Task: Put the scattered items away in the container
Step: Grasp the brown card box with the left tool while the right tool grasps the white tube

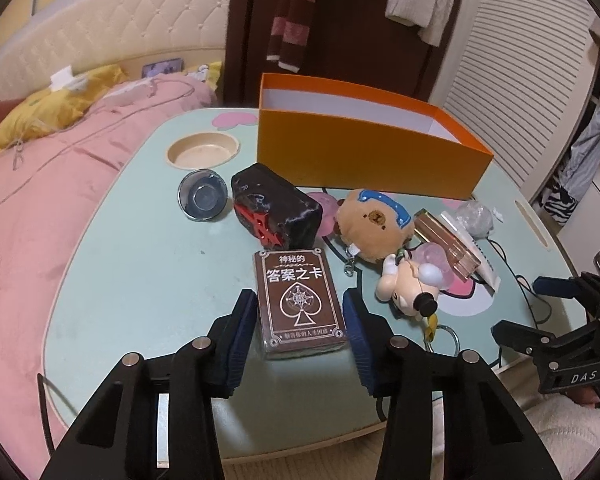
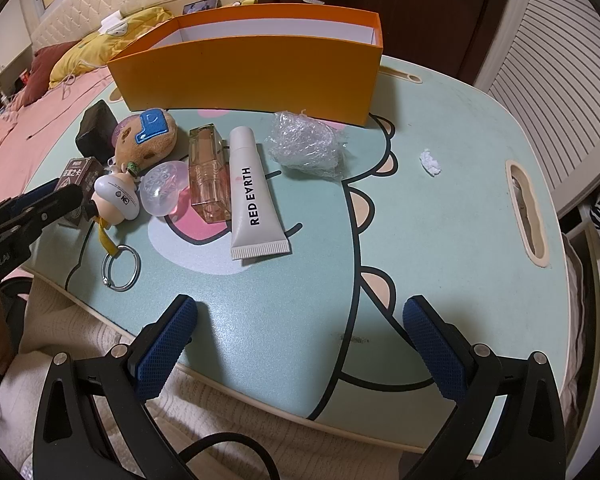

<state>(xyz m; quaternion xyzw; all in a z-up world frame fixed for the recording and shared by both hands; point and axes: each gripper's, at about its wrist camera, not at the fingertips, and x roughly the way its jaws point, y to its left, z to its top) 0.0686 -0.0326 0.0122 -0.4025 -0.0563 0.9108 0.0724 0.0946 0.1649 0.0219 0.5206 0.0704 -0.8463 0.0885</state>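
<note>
Left gripper (image 1: 300, 320) jaws narrow, flanking card box (image 1: 298, 302) at lower centre of surface (image 1: 140, 280), contact unclear. Rigid, light, glossy: grip long sides. Right gripper (image 2: 300, 344) wide, empty.

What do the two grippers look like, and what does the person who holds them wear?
Both are black plastic frames with silver round bolt heads. The left gripper and the right gripper have dark blue fingers with a mesh-textured surface. White letters "DAS" are printed on the right gripper's body in the left wrist view. A black cable runs below the right gripper. The person wears cream knitted clothing.
</note>
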